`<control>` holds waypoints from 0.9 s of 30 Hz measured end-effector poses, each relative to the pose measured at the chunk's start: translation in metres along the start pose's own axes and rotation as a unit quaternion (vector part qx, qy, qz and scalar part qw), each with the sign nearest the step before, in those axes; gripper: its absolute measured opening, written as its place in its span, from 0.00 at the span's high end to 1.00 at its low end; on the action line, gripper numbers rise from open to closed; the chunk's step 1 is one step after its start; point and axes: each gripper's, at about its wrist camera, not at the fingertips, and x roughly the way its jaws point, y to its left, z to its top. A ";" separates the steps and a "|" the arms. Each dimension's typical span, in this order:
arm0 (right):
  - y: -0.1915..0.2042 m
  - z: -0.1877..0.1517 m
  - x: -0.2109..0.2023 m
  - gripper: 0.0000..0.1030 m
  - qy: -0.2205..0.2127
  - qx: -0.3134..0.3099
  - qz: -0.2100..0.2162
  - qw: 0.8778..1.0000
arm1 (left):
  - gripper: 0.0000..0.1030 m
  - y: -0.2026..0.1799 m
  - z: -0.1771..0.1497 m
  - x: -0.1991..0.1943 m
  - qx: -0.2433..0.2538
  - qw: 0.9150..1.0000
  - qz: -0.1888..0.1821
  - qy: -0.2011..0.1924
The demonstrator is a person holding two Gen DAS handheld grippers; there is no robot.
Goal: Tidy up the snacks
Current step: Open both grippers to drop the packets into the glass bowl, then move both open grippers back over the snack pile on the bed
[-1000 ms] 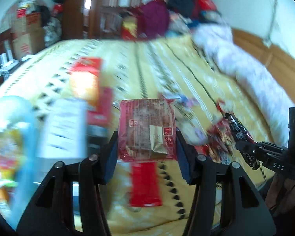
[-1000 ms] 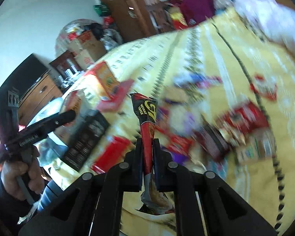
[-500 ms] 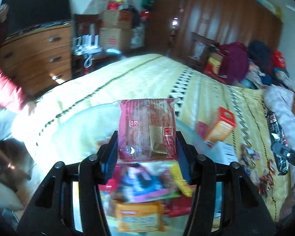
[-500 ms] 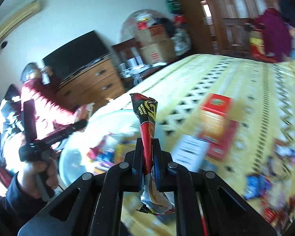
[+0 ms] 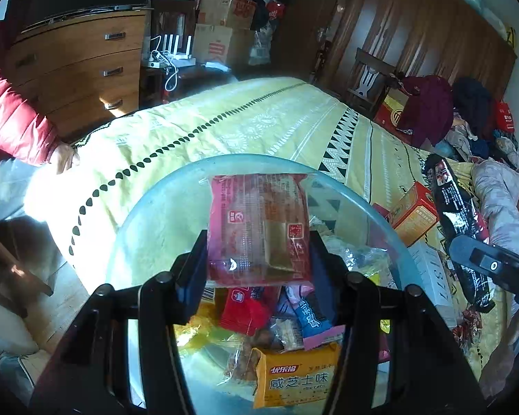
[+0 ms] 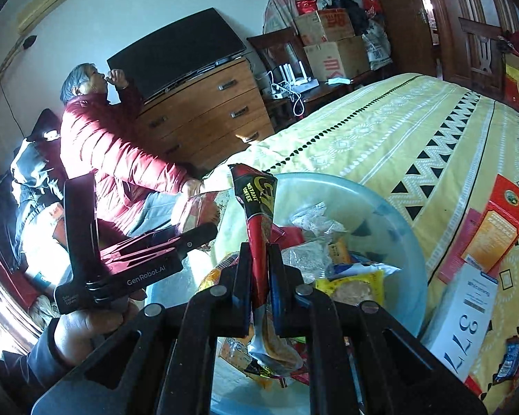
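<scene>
Fingers of left gripper (image 5: pixel 257 263) clamp red packet (image 5: pixel 257 226); right gripper (image 6: pixel 259 273) pinches coffee sachet (image 6: pixel 257 228) above bowl (image 6: pixel 391 207).

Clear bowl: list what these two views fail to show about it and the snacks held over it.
- Clear bowl: near rim cut off by the frame's bottom edge and both grippers.
- Lowest snacks in it: buried under the orange cracker pack.
- Coffee stick: lower text hidden by right gripper.
- Red pastry packet: print too small.
</scene>
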 end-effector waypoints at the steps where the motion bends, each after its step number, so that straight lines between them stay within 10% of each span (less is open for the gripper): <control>1: -0.001 0.001 0.004 0.89 0.003 0.002 0.000 1.000 | 0.47 0.001 0.000 0.001 -0.002 1.000 -0.001 0.002; 11: 0.008 0.011 0.030 0.87 0.019 0.003 0.004 1.000 | 0.46 0.010 0.003 0.007 -0.010 1.000 -0.008 0.017; 16: 0.010 0.009 0.037 0.48 0.029 0.009 -0.003 1.000 | 0.29 0.015 0.002 0.008 -0.011 1.000 -0.001 0.025; 27: -0.029 -0.056 -0.052 0.39 -0.027 0.057 -0.043 0.997 | 0.22 -0.016 -0.002 -0.020 0.016 1.000 -0.013 -0.002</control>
